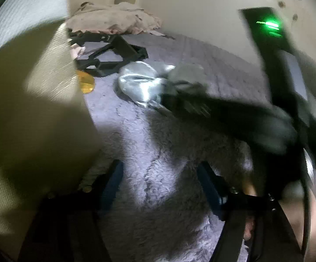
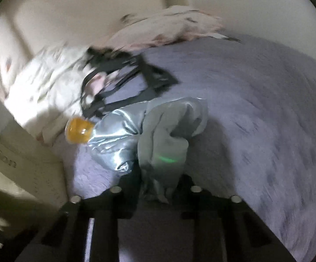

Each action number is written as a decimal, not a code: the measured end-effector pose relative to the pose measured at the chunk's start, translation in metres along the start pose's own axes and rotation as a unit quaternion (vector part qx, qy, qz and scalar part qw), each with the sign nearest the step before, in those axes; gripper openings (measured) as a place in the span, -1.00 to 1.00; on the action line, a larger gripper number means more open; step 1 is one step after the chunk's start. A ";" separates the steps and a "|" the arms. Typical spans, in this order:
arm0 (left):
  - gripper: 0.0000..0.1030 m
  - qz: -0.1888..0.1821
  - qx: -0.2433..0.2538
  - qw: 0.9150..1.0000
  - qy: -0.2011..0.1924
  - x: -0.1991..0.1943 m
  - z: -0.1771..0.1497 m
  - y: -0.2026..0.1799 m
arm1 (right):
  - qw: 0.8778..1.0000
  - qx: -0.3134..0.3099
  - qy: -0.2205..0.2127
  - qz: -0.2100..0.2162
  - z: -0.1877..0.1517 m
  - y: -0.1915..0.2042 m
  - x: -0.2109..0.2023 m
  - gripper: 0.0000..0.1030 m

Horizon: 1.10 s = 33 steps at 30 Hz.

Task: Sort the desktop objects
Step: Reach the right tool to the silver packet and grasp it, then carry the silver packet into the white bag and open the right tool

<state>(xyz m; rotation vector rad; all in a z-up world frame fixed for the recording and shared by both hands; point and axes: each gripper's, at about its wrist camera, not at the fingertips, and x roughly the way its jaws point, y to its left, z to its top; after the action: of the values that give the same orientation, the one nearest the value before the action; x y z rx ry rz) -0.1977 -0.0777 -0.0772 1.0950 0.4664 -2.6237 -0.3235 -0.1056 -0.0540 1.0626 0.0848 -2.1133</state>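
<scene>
A shiny silver-grey cloth point(image 2: 123, 139) lies bunched on a fluffy lilac blanket point(image 2: 256, 120). My right gripper point(image 2: 158, 187) is shut on a duller grey fold of that cloth point(image 2: 164, 150). In the left wrist view the cloth point(image 1: 140, 83) lies ahead, and the right gripper point(image 1: 179, 91) reaches into it from the right. My left gripper point(image 1: 160, 183) is open and empty above the blanket point(image 1: 158, 152). An amber round lid or jar point(image 2: 79, 131) lies just left of the cloth, also in the left wrist view point(image 1: 87, 83).
A cardboard box point(image 1: 33, 109) stands close on the left, also in the right wrist view point(image 2: 22, 170). A black folding frame point(image 1: 112, 56) lies behind the cloth. A pink-white pillow point(image 1: 114, 19) sits at the wall. White bedding point(image 2: 44, 91) lies left.
</scene>
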 end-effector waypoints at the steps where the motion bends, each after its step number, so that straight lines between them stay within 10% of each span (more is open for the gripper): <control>1: 0.41 0.003 0.003 1.000 0.001 0.000 0.000 0.000 | 1.000 0.009 -0.004 -0.002 -0.006 -0.002 -0.005 -0.59; 11: 0.77 0.077 0.102 0.992 0.022 0.002 -0.008 -0.047 | 0.988 0.109 -0.033 -0.108 -0.095 -0.024 -0.108 -0.60; 16: 0.73 0.023 0.080 0.996 0.045 0.002 -0.001 -0.038 | 0.977 0.179 -0.012 -0.114 -0.133 -0.026 -0.151 -0.61; 24: 0.70 -0.060 0.127 0.990 -0.026 -0.136 0.015 -0.087 | 0.970 0.164 -0.155 -0.091 -0.135 0.036 -0.276 -0.62; 33: 0.92 -0.007 0.163 0.978 -0.133 -0.286 0.029 -0.060 | 0.957 0.094 -0.272 0.032 -0.105 0.108 -0.379 -0.62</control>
<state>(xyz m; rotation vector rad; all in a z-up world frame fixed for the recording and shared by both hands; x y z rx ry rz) -0.0424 -0.0012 0.1606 0.8035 -0.0131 -2.8702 -0.0436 0.0820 0.1756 0.5415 -0.4172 -2.3110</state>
